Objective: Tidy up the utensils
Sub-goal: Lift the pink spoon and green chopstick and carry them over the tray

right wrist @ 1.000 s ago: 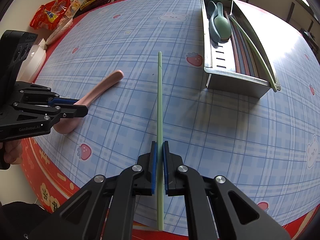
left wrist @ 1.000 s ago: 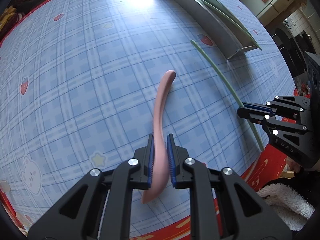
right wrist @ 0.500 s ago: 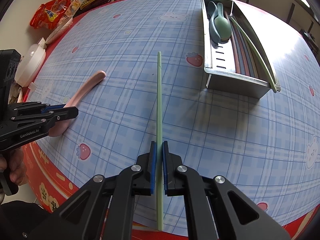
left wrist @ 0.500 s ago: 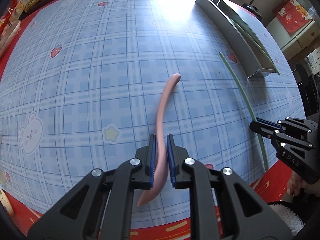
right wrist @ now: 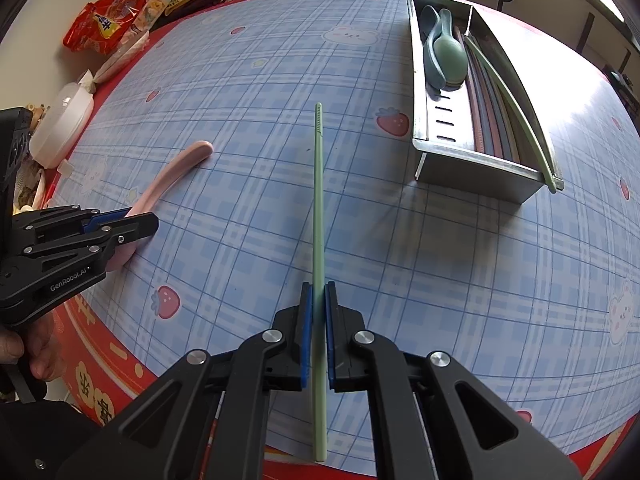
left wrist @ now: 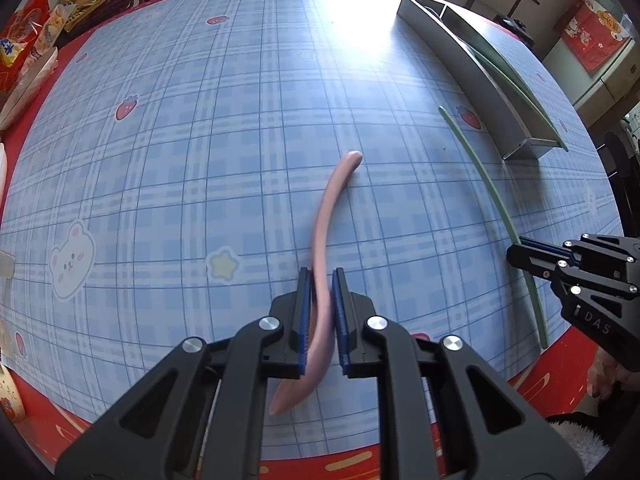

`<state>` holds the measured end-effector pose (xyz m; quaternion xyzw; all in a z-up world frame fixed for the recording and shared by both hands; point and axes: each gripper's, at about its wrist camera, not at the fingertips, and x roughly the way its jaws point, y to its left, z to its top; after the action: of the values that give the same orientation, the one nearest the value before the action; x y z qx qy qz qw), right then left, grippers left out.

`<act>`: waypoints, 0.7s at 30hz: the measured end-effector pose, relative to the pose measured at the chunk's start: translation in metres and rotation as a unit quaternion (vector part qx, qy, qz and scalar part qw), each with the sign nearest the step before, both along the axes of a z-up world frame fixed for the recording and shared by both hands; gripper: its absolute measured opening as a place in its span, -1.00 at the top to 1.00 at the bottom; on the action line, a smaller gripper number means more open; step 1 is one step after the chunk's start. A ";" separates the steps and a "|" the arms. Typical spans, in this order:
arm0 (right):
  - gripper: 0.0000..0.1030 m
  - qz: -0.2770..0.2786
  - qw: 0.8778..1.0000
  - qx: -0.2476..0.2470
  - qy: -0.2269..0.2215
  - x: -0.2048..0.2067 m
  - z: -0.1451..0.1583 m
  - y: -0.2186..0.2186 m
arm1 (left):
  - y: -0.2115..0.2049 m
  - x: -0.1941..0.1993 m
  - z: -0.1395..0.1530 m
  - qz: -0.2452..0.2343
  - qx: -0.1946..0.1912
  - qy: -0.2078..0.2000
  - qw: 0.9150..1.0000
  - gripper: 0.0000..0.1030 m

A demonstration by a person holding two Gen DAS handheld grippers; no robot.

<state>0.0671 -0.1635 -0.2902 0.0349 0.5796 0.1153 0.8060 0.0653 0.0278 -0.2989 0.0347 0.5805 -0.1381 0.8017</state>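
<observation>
My left gripper (left wrist: pixel 321 280) is shut on a pink spoon (left wrist: pixel 328 216), its handle pointing away over the blue checked tablecloth; it also shows in the right wrist view (right wrist: pixel 176 172). My right gripper (right wrist: pixel 318 294) is shut on a long green chopstick (right wrist: pixel 318 200), which also shows in the left wrist view (left wrist: pixel 484 184). A metal utensil tray (right wrist: pixel 476 168) stands at the far right and holds blue and green spoons (right wrist: pixel 444 56) and several chopsticks (right wrist: pixel 508 100). The left gripper (right wrist: pixel 132 220) shows in the right wrist view, and the right gripper (left wrist: pixel 516 248) in the left wrist view.
Snack bags (right wrist: pixel 104 24) and a white lidded container (right wrist: pixel 60 120) lie at the table's far left edge. The red table border (right wrist: pixel 120 360) marks the near edge. The tray (left wrist: pixel 472 68) also shows at the right of the left wrist view.
My left gripper has swung with the pink spoon, so its view now takes in more of the table's left side. The right gripper and green chopstick have stayed in place.
</observation>
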 end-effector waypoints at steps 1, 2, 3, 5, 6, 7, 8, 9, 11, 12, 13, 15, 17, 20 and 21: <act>0.88 0.000 1.000 0.003 0.001 0.000 0.000 -0.001 | 0.004 0.000 0.000 0.006 -0.012 0.005 1.000 0.72; 0.88 -0.002 1.000 0.007 0.003 0.000 0.001 -0.002 | 0.009 0.001 0.000 0.015 -0.029 0.012 0.999 0.72; 0.88 -0.004 1.000 0.012 0.003 0.000 0.002 -0.004 | 0.015 0.001 0.000 0.023 -0.043 0.019 0.999 0.72; 0.88 -0.007 1.000 0.021 -0.009 -0.001 0.009 -0.007 | 0.021 -0.001 0.001 0.034 -0.052 0.021 0.998 0.72; 0.88 -0.008 1.000 0.022 -0.017 -0.001 0.015 -0.009 | 0.026 0.000 0.002 0.038 -0.055 0.020 0.998 0.72; 0.88 -0.008 0.999 0.024 -0.027 -0.001 0.021 -0.011 | 0.029 0.000 0.004 0.042 -0.061 0.019 0.997 0.72; 0.88 -0.009 0.999 0.024 -0.037 0.001 0.028 -0.014 | 0.032 0.000 0.006 0.046 -0.066 0.018 0.997 0.72; 0.88 -0.011 0.999 0.023 -0.046 0.003 0.034 -0.017 | 0.033 0.001 0.009 0.049 -0.070 0.016 0.996 0.72; 0.88 -0.018 0.998 0.020 -0.059 0.009 0.045 -0.025 | 0.036 0.007 0.016 0.051 -0.080 0.013 0.995 0.72; 0.88 -0.023 0.997 0.018 -0.065 0.013 0.050 -0.031 | 0.035 0.009 0.020 0.050 -0.084 0.010 0.995 0.72; 0.88 -0.029 0.997 0.015 -0.071 0.016 0.055 -0.037 | 0.033 0.011 0.024 0.047 -0.087 0.006 0.995 0.72; 0.88 -0.044 0.996 0.008 -0.080 0.024 0.061 -0.052 | 0.029 0.015 0.033 0.041 -0.093 -0.004 0.995 0.72; 0.88 -0.060 0.995 0.001 -0.083 0.032 0.063 -0.069 | 0.022 0.018 0.043 0.033 -0.098 -0.011 0.995 0.72; 0.88 -0.080 0.994 -0.010 -0.076 0.040 0.057 -0.094 | 0.010 0.024 0.053 0.020 -0.103 -0.016 0.994 0.72; 0.88 -0.085 0.994 -0.012 -0.073 0.044 0.055 -0.100 | 0.006 0.025 0.055 0.016 -0.104 -0.017 0.994 0.72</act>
<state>0.1106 -0.2637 -0.2352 0.0661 0.5153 0.0418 0.8534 0.0902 0.0342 -0.2436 -0.0560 0.5501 -0.1841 0.8126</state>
